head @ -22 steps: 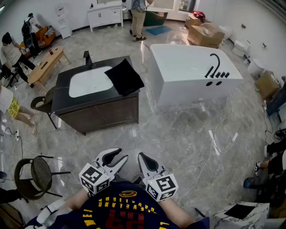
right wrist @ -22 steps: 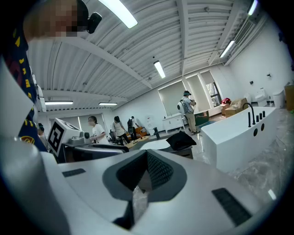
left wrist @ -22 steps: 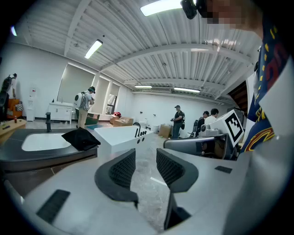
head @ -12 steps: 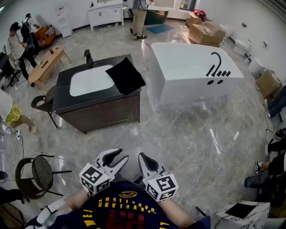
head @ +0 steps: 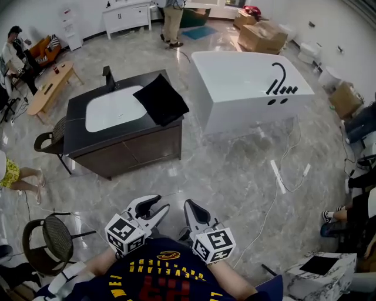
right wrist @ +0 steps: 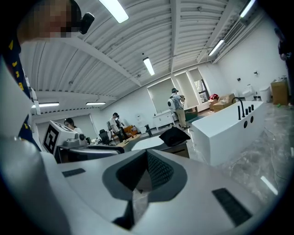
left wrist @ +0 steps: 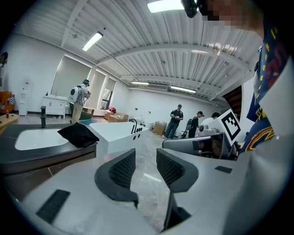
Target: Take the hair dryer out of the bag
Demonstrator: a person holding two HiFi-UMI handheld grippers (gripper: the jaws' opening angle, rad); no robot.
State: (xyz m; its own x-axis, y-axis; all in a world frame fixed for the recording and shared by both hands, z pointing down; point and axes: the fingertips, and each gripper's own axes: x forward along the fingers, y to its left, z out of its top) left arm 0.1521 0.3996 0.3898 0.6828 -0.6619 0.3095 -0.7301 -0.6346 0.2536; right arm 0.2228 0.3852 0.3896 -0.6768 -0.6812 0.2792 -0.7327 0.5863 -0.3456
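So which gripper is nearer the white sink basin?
Left. The left gripper hangs well short of the sink basin, slightly to its right; the right gripper sits farther right.

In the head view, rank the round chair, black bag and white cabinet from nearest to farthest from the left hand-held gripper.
1. Round chair, beside the left hand-held gripper, on its left.
2. Black bag, ahead on the dark counter.
3. White cabinet, far back across the room.
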